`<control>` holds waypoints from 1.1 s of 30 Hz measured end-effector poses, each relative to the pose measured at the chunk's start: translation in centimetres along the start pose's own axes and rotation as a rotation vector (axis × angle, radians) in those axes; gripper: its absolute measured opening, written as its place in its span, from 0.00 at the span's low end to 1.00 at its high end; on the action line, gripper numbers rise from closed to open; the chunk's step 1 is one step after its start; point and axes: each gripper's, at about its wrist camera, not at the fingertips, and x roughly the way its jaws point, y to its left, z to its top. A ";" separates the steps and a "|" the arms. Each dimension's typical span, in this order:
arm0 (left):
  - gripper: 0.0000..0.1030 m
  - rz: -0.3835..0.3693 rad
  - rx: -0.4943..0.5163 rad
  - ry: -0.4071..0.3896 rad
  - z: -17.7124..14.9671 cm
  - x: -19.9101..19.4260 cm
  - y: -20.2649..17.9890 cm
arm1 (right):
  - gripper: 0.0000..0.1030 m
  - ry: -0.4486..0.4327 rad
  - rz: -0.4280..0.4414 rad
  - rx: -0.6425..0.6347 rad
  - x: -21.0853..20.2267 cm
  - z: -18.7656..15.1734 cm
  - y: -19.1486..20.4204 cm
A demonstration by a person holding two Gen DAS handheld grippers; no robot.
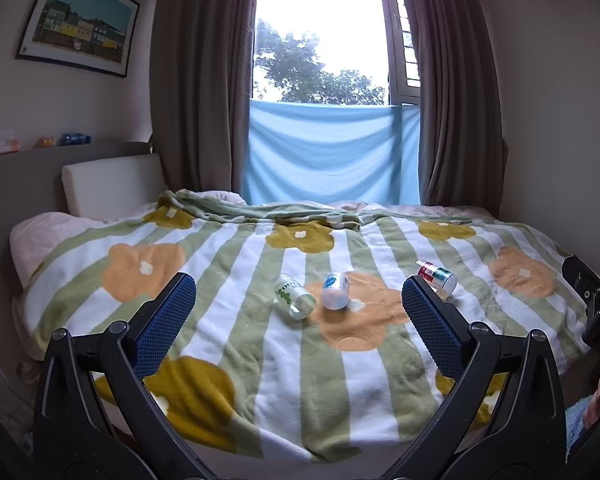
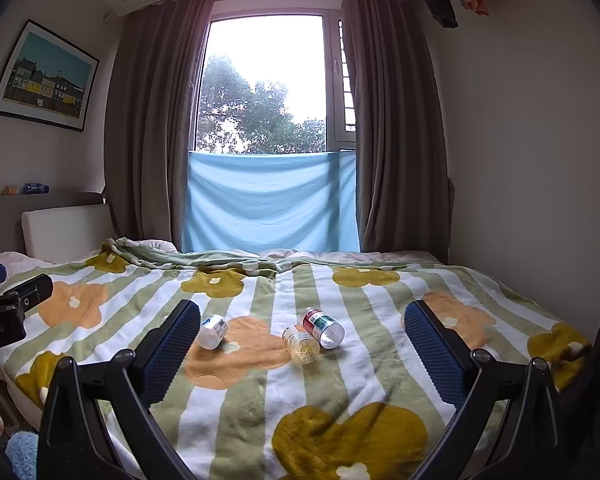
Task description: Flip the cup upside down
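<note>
Left gripper (image 1: 299,298): spread wide, empty, held over the near edge of the bed (image 1: 36,248). Ahead of it, mid-blanket (image 1: 284,364), three cups lay on their sides: green-print cup (image 1: 294,296) and blue-label cup (image 1: 335,291), close side by side between the fingers' line, long axes running toward the camera; red-and-teal cup (image 1: 438,276) off toward the right edge, partly hidden behind the right finger. Nothing stood between.

Right gripper (image 2: 302,334): likewise spread, empty. Red-and-teal cup (image 2: 325,328) and a clear cup (image 2: 301,345) lay touching, dead ahead; blue-label cup (image 2: 213,331) just beside the left finger. Judged: the right gripper was nearer the red-and-teal cup, the left nearer the other pair.
</note>
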 end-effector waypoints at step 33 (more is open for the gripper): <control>1.00 -0.013 -0.002 0.000 0.4 0.0 -0.3 | 0.99 -0.005 0.004 0.009 0.1 0.0 0.1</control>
